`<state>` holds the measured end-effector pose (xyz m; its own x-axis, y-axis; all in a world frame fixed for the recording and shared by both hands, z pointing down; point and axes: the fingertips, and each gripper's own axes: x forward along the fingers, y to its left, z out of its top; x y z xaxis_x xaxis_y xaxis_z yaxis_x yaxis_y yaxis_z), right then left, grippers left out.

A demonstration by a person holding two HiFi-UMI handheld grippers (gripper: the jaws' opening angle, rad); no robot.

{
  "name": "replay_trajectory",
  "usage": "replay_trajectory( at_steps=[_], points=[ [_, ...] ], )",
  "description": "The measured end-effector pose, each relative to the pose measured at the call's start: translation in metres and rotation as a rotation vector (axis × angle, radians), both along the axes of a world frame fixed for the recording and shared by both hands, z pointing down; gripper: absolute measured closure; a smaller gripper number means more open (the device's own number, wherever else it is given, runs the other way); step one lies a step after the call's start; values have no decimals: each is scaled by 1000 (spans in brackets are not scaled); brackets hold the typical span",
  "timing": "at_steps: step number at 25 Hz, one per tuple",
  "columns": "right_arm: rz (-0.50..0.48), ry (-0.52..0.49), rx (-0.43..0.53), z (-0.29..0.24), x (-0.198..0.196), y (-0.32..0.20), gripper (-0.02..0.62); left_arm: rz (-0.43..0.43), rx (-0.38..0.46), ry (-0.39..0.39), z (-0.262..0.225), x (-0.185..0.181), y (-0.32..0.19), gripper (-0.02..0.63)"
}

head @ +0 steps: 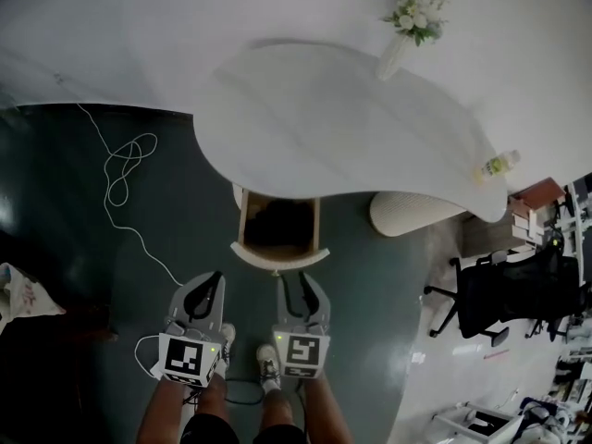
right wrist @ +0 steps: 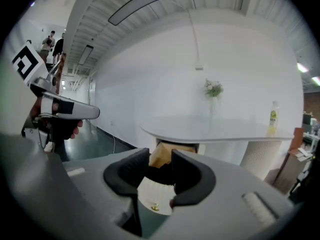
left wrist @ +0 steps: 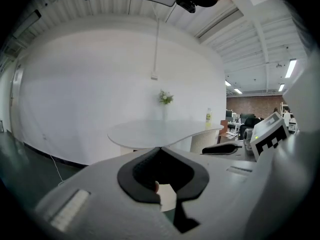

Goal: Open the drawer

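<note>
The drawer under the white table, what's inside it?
The drawer stands pulled out, with pale wooden walls and a dark inside; no contents can be made out. Its rear part is covered by the table.

White table (head: 342, 128), dark floor (head: 185, 220).
I saw a flower vase (head: 398, 52) at its far edge, what looked like a drink bottle (head: 497, 165) at its right end, and a white cable (head: 141, 235) looped on the floor left of it.
</note>
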<state>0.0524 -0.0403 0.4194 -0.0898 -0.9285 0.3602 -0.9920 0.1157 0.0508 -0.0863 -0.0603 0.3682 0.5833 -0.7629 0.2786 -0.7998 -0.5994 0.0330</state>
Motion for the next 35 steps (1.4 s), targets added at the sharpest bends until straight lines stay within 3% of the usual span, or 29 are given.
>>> replay_trajectory(
  at_steps=[8, 16, 24, 35],
  points=[
    [-19, -11, 80, -124, 14, 14, 483, -14, 130, -6, -116, 4, 14, 595],
    [-29, 11, 151, -224, 15, 44, 513, -35, 199, 38, -206, -2, 40, 595],
    [-22, 22, 209, -277, 20, 80, 589, -61, 188, 62, -234, -19, 71, 595],
    [-16, 29, 264, -295, 22, 103, 591, -69, 217, 55, -251, -24, 91, 595]
  ],
)
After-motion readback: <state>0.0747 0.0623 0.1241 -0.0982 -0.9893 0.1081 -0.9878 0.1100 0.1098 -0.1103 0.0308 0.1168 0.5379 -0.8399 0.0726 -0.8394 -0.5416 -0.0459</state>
